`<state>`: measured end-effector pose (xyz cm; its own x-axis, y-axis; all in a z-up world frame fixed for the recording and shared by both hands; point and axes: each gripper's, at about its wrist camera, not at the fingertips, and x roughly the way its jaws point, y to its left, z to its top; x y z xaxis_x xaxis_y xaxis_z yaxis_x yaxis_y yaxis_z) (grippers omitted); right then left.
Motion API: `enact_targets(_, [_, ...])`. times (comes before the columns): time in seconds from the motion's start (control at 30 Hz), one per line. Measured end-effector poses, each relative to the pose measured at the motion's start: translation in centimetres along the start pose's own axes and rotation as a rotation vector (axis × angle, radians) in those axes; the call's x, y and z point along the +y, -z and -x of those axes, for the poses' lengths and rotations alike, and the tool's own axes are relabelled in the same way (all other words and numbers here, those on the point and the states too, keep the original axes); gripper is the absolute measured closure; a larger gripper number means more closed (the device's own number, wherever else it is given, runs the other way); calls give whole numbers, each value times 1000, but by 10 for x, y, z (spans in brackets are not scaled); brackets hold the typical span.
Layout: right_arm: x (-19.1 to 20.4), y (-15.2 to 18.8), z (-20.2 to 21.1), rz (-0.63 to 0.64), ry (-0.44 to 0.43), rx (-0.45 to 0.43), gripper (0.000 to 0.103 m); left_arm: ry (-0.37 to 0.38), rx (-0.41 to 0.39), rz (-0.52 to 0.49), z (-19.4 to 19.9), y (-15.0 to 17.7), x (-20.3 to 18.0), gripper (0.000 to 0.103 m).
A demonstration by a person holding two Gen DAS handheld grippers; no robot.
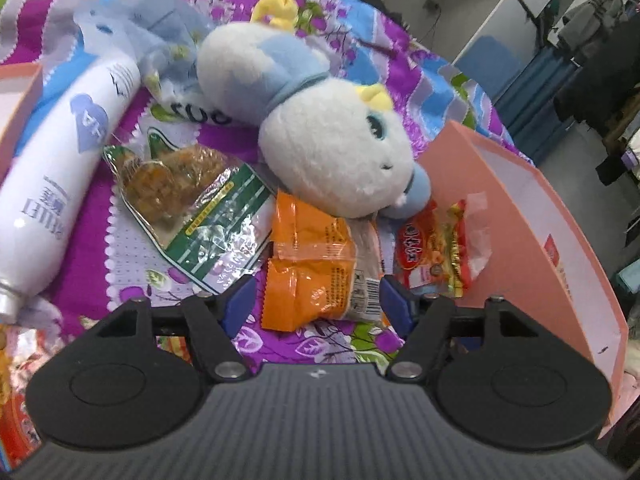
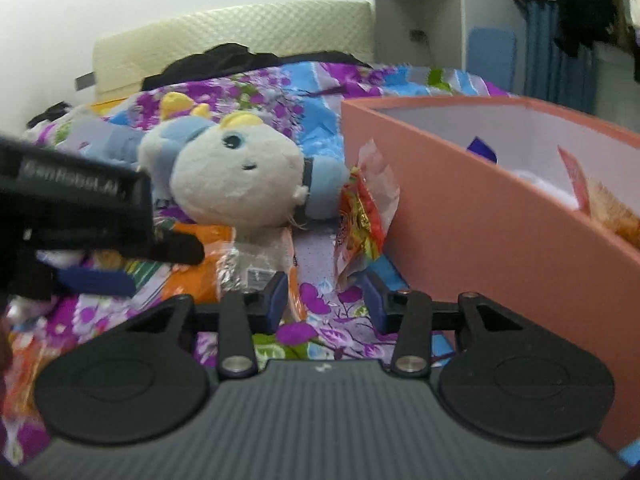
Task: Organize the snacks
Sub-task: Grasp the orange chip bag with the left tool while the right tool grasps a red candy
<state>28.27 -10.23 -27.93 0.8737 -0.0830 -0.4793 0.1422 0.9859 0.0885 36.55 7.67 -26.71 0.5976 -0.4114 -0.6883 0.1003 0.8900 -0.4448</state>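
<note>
A bed with a purple, blue and green flowered cover point(image 1: 316, 344) carries everything here. At the right stands a pink box point(image 1: 532, 216), open at the top, with a few packets showing inside it from the right wrist view point(image 2: 616, 216). A white and blue plush toy point(image 1: 320, 132) lies across the middle of the bed, its head toward the box. A white bottle point(image 1: 68, 152) lies on its side at the left. Near the bottle lies a green and clear snack packet point(image 1: 192, 204) with brown pieces inside. Just right of it, partly under the toy's head, lies an orange snack packet point(image 1: 316, 268). A small red and yellow snack packet point(image 1: 436, 248) leans against the near wall of the box.

The left tool point(image 1: 316, 304) stands released, its blue fingers on either side of the orange packet's near end without pressing it. The right tool point(image 2: 326, 300) is released too, with only the bed cover between its fingers; the red and yellow packet stands just beyond its right finger.
</note>
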Motion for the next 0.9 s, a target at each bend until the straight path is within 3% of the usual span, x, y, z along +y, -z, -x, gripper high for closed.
enact_targets(0.17, [-7, -3, -20, -58, 57, 32, 60, 16, 29, 13, -16, -8, 4, 31])
enact_targets(0.5, [-5, -12, -36, -90, 45, 29, 62, 10, 73, -6, -38, -10, -5, 31])
enact_targets(0.6, [-9, -14, -43, -116, 34, 42, 69, 12, 81, 10, -44, -11, -4, 31])
enact_targets(0.67, [-13, -15, -45, -122, 36, 52, 85, 10, 84, 28, -48, -11, -2, 33])
enact_targets(0.7, [-15, -15, -45, -130, 31, 56, 87, 4, 84, 30, -49, -11, -2, 36])
enact_targets(0.83, [-15, -17, -38, -117, 2, 54, 93, -20, 71, 12, -47, -10, -7, 41])
enact_targets(0.9, [-14, -16, -33, -107, -9, 53, 94, -40, 57, 1, -43, -10, -11, 52])
